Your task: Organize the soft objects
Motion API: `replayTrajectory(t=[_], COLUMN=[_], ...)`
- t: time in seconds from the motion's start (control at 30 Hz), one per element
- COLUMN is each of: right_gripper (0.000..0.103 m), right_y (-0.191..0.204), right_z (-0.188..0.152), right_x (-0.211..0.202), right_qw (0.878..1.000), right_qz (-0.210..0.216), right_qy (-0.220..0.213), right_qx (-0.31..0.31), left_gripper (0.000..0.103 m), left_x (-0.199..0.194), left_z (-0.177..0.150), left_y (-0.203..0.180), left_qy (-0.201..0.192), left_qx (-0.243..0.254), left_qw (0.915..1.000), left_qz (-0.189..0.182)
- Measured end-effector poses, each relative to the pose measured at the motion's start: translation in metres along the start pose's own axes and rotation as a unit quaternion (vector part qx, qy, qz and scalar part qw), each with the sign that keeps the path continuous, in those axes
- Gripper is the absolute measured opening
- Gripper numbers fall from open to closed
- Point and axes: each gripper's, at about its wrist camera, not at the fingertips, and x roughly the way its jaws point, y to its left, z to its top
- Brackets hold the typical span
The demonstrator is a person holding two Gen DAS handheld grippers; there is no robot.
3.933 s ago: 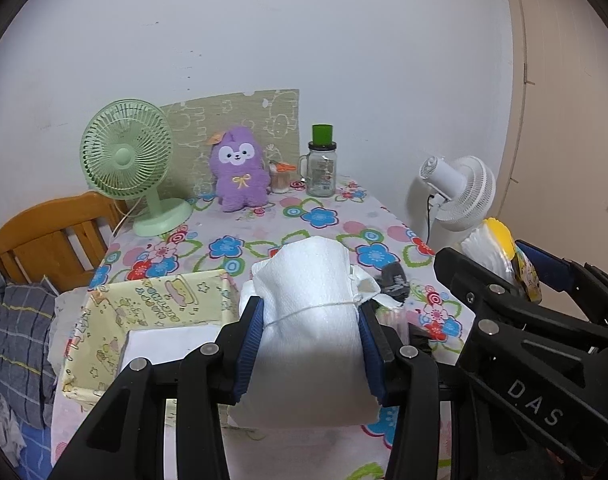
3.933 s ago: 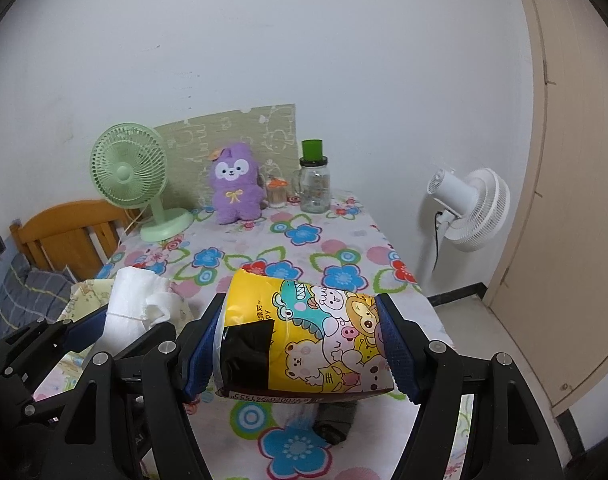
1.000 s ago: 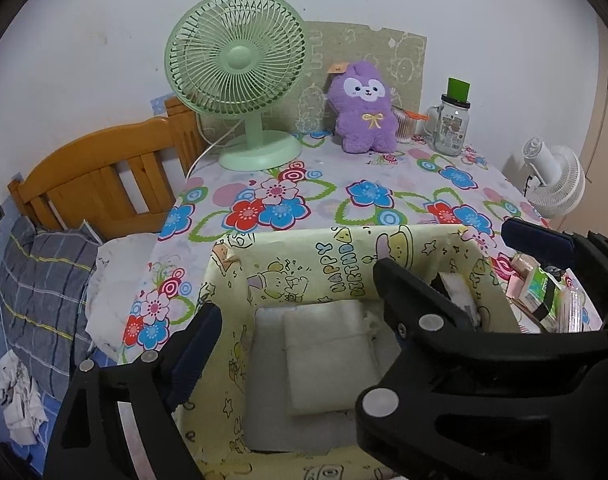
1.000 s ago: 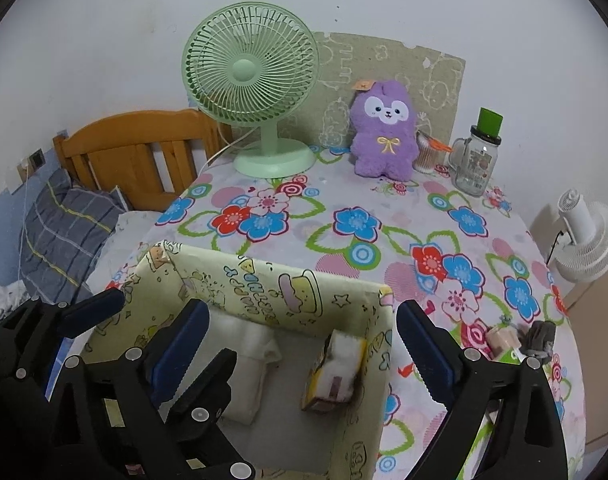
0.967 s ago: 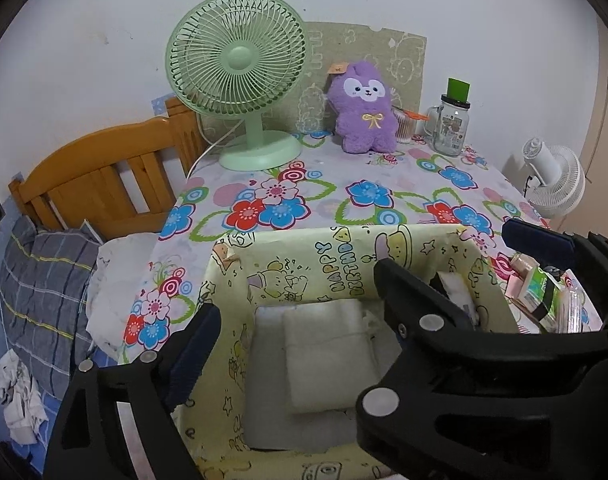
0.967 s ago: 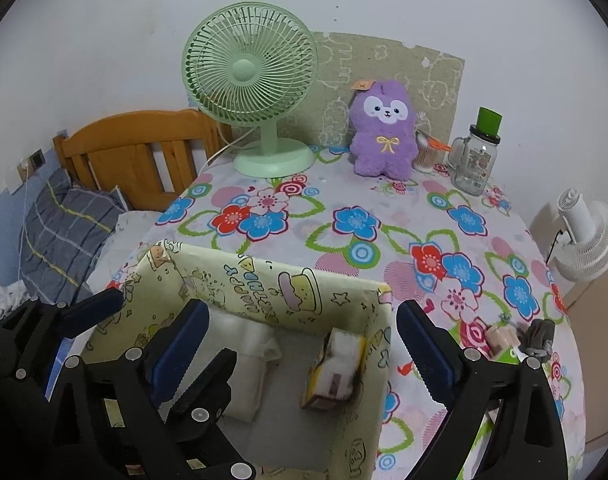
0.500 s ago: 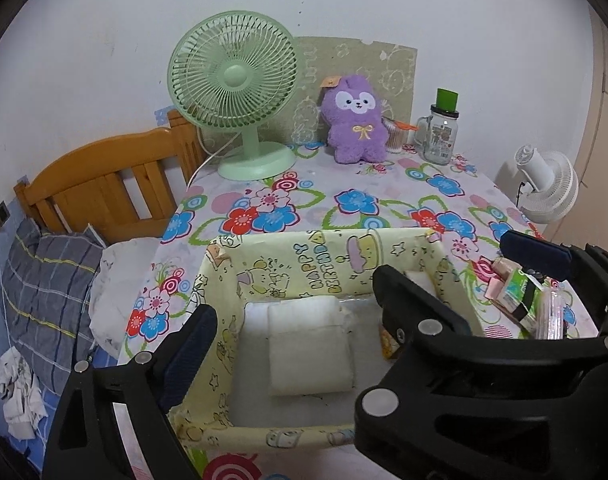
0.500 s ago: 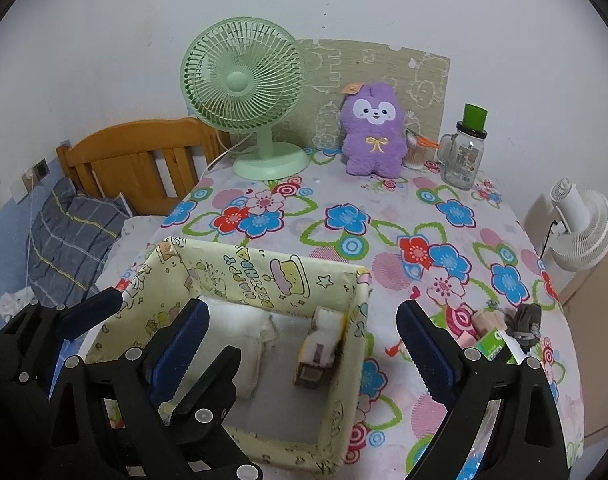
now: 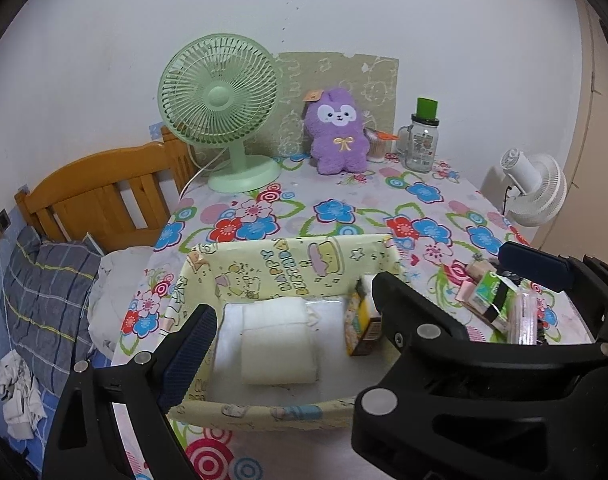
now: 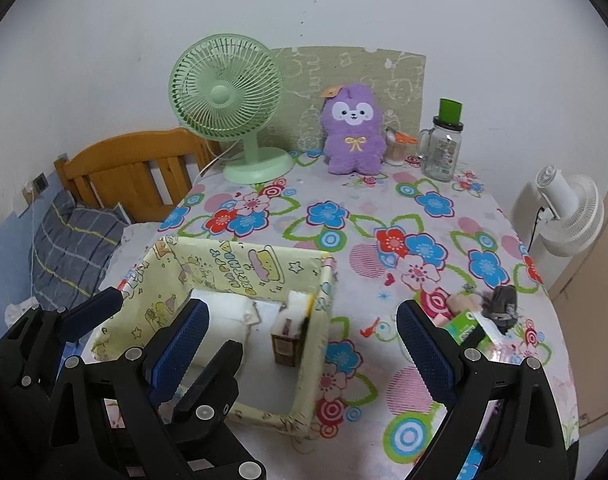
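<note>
**Storage box**: soft-sided yellow fabric bin at the near left of the flowered tablecloth. Inner wall printed with cartoon figures and the words "HAPPY BIRTHDAY", seen upside down. It likely serves as the collecting point for the soft items.

**Contents:** a folded white cloth bundle lying flat on the bin floor, left of centre; a cartoon-printed soft pack standing on end against the right wall, its print too small to read. Both sit clear of any finger, so they read as already put away.

**Left gripper**: jaws wide, nothing between them, hovering above the bin's near edge.

**Right gripper**: jaws wide and empty, over the bin's right wall.

**Still outside:** a small heap at the table's near right, including a green pack, a pink item and a dark object; no lettering legible. Probably next in line.

**Background, far edge:** green desk fan, purple plush toy propped against a patterned board, glass jar with green lid. White fan off the table's right; wooden headboard at left.
</note>
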Motion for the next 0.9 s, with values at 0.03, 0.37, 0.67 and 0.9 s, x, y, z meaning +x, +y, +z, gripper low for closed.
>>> replayTrajectory(t=[0.03, 0.37, 0.67, 0.9], right_gripper=[0.097, 0.097, 0.097, 0.097], right_y=[-0.002, -0.021, -0.036, -0.05], right_z=[-0.001, -0.007, -0.013, -0.02], right_x=[-0.002, -0.032, -0.055, -0.068], right_qw=[1.0, 1.0, 0.999, 0.998], right_qz=[-0.002, -0.016, -0.028, -0.036], right_qy=[-0.002, -0.022, -0.034, -0.04], right_qx=[0.001, 0.007, 0.009, 0.017], left_gripper=[0.094, 0.094, 0.095, 0.095], left_x=[-0.002, -0.023, -0.037, -0.046], left_z=[0.0, -0.002, -0.004, -0.006], left_y=[-0.002, -0.026, -0.045, -0.063], left_qy=[-0.001, -0.02, -0.028, -0.034], left_qx=[0.001, 0.013, 0.021, 0.031], left_qw=[1.0, 0.9996, 0.9992, 0.9985], left_qz=[-0.001, -0.013, -0.021, -0.028])
